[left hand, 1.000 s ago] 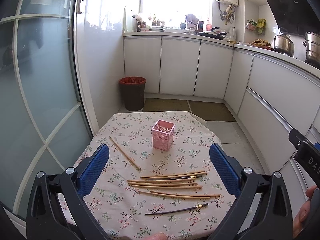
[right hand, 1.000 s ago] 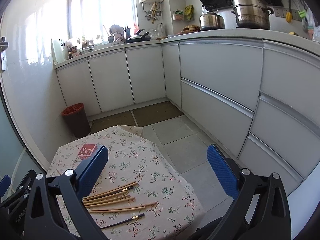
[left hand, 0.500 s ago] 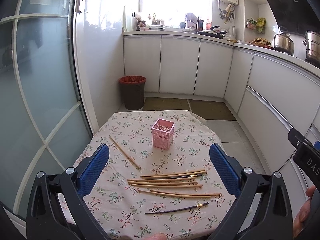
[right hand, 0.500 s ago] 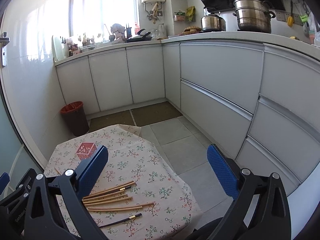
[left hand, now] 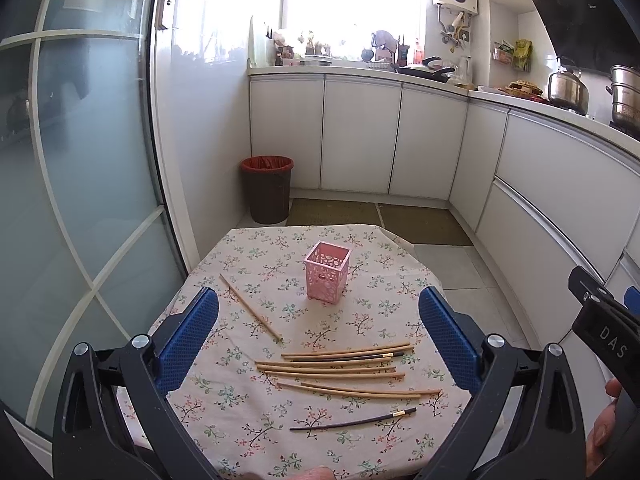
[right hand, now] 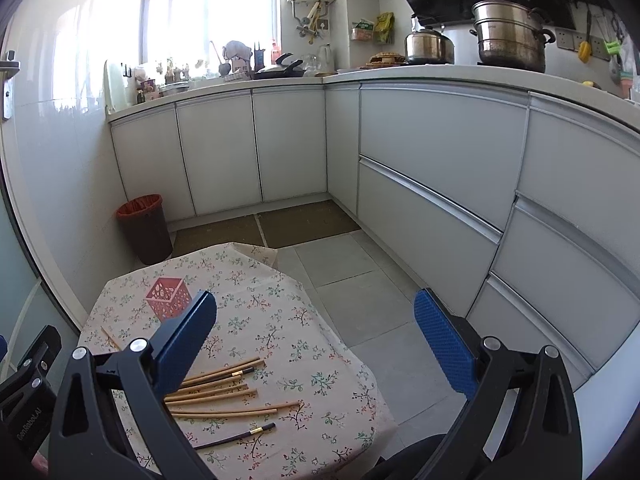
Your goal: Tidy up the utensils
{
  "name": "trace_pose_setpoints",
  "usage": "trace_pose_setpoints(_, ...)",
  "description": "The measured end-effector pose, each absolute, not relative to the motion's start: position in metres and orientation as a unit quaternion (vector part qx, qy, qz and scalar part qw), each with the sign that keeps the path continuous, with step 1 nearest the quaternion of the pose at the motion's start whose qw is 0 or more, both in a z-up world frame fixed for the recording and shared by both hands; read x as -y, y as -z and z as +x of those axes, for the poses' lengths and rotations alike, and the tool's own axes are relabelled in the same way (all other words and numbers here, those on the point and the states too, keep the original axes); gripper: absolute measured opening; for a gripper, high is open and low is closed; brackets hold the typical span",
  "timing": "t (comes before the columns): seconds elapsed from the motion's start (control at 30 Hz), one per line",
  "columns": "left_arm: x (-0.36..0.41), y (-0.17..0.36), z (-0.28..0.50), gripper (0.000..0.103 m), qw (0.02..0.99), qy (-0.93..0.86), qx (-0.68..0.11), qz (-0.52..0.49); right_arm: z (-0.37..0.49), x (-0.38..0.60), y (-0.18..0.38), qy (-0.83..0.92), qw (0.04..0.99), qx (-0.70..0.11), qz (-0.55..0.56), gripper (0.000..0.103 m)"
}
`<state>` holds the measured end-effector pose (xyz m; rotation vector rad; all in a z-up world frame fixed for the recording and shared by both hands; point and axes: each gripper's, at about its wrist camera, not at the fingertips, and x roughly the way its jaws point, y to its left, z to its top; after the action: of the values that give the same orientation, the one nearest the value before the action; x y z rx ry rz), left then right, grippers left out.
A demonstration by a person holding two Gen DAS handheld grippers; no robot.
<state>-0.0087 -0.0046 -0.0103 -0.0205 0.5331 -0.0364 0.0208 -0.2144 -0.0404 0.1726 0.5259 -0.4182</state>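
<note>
The left hand-held gripper (left hand: 318, 344) hangs above the near edge of the table (left hand: 248, 248) with its blue pads spread wide and nothing between them. The right hand-held gripper (right hand: 316, 340) is just as wide open and just as empty, but it is aimed off the table's right side, mostly at the floor and cabinets.

The chopsticks lie ahead of and below the left hand-held gripper, squarely in the gap between its pads. The main bunch of wooden chopsticks (left hand: 340, 368) lies flat in a loose fan, long axes running roughly left to right, so crosswise to the line of approach. One dark chopstick (left hand: 352, 420) with a pale band near its tip lies apart, closest to the person, on the same crosswise line. A single wooden chopstick (left hand: 250, 306) sits off to the left on a diagonal, pointing away towards the far left.

The pink holder (left hand: 328, 272) stands upright beyond the bunch, near the table's middle, its open top empty as far as can be seen.

My reading: the left side is the nearer and better placed (the right would have to swing inward first). Since the sticks lie across the pads' closing direction, the wrist probably needs a turn before it comes down on one. They are thin, smooth and lie flush on the floral cloth, so they may roll or slip in a pinch.
</note>
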Motion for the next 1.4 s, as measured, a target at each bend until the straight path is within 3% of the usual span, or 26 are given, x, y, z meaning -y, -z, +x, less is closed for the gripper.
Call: trace_pose_setpoints(1.4, -0.002, 0.004, -0.007, 0.096, 0.969, -0.012, -0.248, -0.016, 0.028, 0.199, 0.048, 0.173, 0.939, -0.293, 0.046, 0.096)
